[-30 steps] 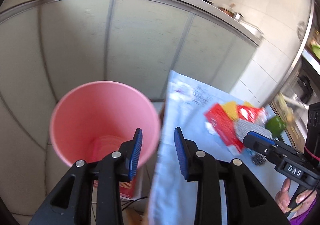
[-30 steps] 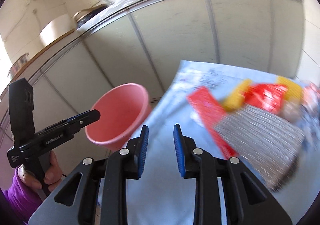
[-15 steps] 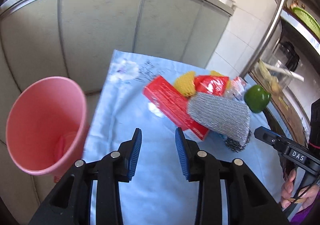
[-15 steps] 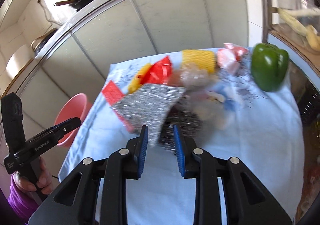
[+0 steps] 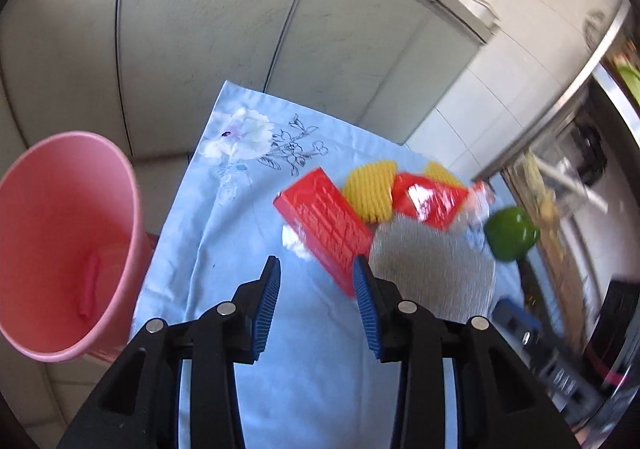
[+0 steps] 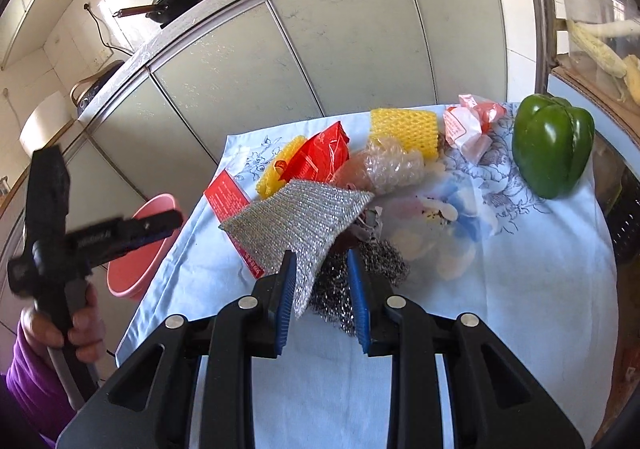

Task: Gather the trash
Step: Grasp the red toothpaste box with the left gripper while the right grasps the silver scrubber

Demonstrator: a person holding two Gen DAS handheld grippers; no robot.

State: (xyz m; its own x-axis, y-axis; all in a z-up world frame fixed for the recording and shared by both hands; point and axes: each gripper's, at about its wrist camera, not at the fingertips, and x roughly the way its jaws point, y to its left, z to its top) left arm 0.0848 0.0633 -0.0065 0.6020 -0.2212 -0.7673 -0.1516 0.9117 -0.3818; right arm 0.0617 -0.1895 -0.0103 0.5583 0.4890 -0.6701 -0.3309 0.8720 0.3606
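Note:
A pile of trash lies on the table's light blue cloth (image 5: 224, 249): a red box (image 5: 324, 221), a silver mesh cloth (image 5: 432, 269), yellow foam netting (image 5: 368, 189) and a red wrapper (image 5: 428, 201). My left gripper (image 5: 316, 265) hovers over bare cloth just short of the red box, its jaws opening with nothing between them. My right gripper (image 6: 321, 257) is open above the near corner of the silver mesh cloth (image 6: 296, 217) and the steel wool (image 6: 380, 253); its pads press on neither. Bubble wrap (image 6: 392, 165) lies behind them. A pink bin (image 5: 60, 241) stands left of the table.
A green pepper (image 6: 554, 145) sits at the table's far right, a pink-and-white wrapper (image 6: 468, 125) beside it. Grey cabinet doors (image 6: 320, 57) close off the back, with pans on the counter above. A hand in a purple sleeve (image 6: 80, 321) holds the left gripper's handle.
Both views have swung from the pink bin to the trash pile. My left gripper's jaws have widened. My right gripper has come in close over the silver cloth and steel wool.

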